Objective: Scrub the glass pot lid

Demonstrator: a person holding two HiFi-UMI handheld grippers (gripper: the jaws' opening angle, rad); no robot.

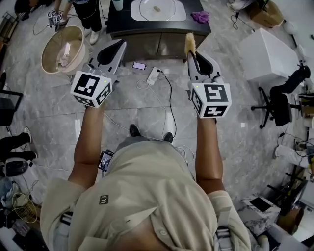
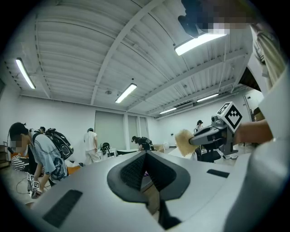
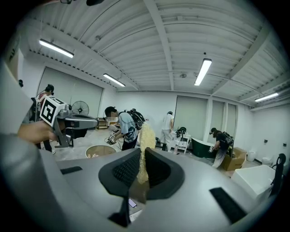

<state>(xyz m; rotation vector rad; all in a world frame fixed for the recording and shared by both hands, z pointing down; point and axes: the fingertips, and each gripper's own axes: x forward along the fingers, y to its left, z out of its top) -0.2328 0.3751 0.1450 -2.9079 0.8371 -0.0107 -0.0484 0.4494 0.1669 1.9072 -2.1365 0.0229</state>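
Note:
The glass pot lid [image 1: 148, 10], with a pale knob in its middle, lies on a white board on the dark table [image 1: 122, 22] at the top of the head view, well ahead of both grippers. My right gripper [image 1: 191, 51] [image 3: 141, 166] is shut on a tan scrubbing sponge [image 1: 190, 43] [image 3: 146, 138] that sticks out past its tips. That sponge [image 2: 183, 142] also shows in the left gripper view. My left gripper [image 1: 119, 45] [image 2: 145, 168] has its pads together and holds nothing. Both are raised in the air, short of the table's near edge.
A purple cloth [image 1: 200, 17] lies at the table's right end. A round beige basin [image 1: 63, 49] stands on the floor to the left. A phone [image 1: 139, 65] and a power strip [image 1: 153, 75] with cables lie below the table front. A white box [image 1: 272, 54] and an office chair [image 1: 279, 103] are to the right. People stand around the room.

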